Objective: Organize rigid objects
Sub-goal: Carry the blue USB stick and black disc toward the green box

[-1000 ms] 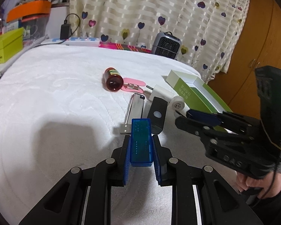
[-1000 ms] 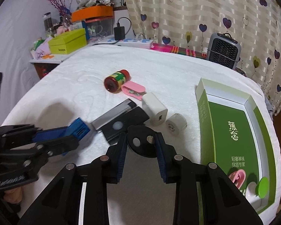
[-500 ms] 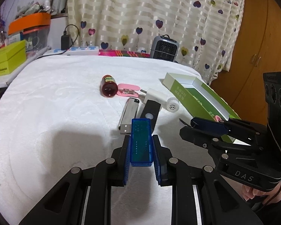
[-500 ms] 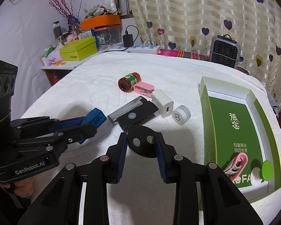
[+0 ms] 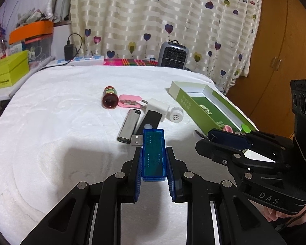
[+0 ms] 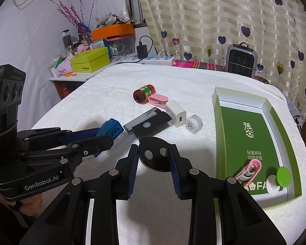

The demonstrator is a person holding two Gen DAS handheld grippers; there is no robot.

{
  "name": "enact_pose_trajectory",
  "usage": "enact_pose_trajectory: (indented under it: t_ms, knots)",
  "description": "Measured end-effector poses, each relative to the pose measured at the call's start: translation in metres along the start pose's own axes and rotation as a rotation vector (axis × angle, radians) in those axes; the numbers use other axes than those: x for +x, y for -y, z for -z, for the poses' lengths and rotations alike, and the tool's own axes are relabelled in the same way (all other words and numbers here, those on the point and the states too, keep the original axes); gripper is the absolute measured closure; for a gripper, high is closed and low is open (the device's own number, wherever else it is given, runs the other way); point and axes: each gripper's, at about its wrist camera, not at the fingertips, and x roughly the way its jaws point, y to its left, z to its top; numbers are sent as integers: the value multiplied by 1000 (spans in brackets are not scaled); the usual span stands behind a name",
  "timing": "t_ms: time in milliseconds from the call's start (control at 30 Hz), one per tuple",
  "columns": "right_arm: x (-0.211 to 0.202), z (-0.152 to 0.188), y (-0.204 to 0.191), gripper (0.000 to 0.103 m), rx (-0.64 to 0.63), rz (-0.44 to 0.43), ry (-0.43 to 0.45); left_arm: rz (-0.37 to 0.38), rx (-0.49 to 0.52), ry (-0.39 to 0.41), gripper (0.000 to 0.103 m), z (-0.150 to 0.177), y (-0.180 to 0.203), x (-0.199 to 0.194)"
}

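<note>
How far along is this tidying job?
Done: a pink clip and two small caps lie in the green box. In hand: left gripper holds a blue USB device, right gripper a black disc. Left: bottle, lighter, charger.

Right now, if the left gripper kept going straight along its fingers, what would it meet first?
Probably the black remote, lying just beyond the blue USB tester that the left gripper holds; the silver lighter sits slightly left. Height above the bed is unclear.

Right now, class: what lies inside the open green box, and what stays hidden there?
Inside the green box: a pink clip, a white round cap and a green round cap, clustered at its near end. Whatever lies beneath them cannot be seen.
</note>
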Motion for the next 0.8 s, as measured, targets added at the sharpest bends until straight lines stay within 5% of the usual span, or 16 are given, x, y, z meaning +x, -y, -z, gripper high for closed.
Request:
enact_pose_trajectory:
  t_ms: [800]
  knots:
    - [-51, 6, 9, 72, 7, 27, 83, 32, 73, 46, 82, -8, 50, -28]
